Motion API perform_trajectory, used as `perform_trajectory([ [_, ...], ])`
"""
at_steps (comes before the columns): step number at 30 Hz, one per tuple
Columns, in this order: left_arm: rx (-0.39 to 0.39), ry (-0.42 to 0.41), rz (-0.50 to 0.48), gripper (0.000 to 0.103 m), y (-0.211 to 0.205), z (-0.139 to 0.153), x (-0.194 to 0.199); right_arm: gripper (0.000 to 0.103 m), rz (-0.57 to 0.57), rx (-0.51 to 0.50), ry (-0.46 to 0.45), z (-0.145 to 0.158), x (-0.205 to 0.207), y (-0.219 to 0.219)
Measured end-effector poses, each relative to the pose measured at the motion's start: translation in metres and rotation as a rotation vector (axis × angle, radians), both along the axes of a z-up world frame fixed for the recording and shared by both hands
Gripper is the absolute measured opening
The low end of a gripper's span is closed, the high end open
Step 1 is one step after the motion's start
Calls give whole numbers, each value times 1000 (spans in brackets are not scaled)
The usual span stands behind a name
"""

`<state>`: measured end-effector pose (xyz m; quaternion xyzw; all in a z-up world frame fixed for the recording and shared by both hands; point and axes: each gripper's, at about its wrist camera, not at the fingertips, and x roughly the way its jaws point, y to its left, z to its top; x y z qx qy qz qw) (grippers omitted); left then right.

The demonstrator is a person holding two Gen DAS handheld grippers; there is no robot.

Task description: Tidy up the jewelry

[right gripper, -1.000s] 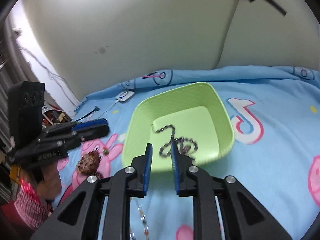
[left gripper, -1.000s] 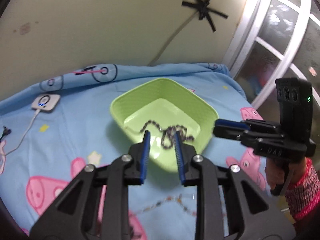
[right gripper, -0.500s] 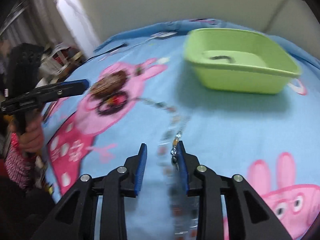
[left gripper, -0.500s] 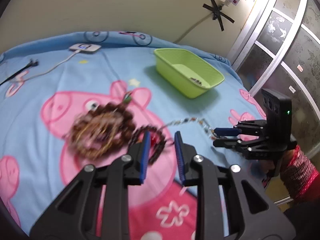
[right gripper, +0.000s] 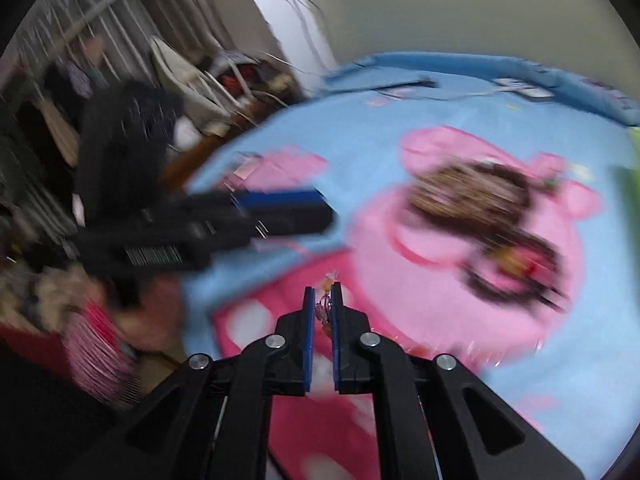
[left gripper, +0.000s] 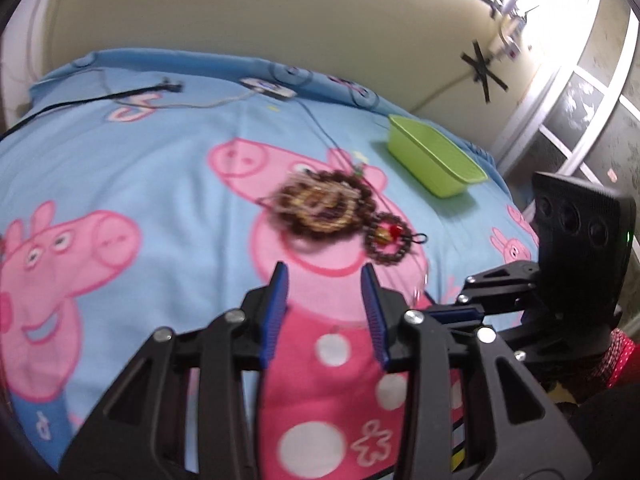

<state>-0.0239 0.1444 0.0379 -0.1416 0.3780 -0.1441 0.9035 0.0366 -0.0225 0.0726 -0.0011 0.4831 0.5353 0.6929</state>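
Bedsheet [left gripper: 168, 152] in blue with pink cartoon pigs, cream wall behind, panelled door at the right.
Green basket [left gripper: 434, 160] sits near the far edge, its contents hidden by its wall. Brown bead pile [left gripper: 324, 208] lies mid-sheet beside a small beaded bracelet [left gripper: 390, 242]. Left gripper [left gripper: 325, 280] gapes wide, holding nothing; right gripper [right gripper: 322, 300] is pinched on a thin chain [right gripper: 325, 307].

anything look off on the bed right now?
Yes: the bead bracelets lie heaped in a tangle on the bedsheet, outside the green basket. Right gripper pinches a thin chain; left gripper is open.
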Motion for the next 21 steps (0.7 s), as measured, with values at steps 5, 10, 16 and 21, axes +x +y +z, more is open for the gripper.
perform_trajectory([
  [5, -25, -8, 34, 44, 23, 1, -12, 0, -16, 53, 70, -2, 20, 2],
  [10, -4, -19, -26, 60, 11, -3, -19, 38, -127, 9, -16, 10, 25, -51],
  [16, 108, 38, -101, 61, -23, -22, -17, 47, 15, -160, -193, 4, -15, -55],
  [21, 136, 67, -109, 31, -33, -33, -19, 47, 163, -278, -387, -15, -52, -22],
])
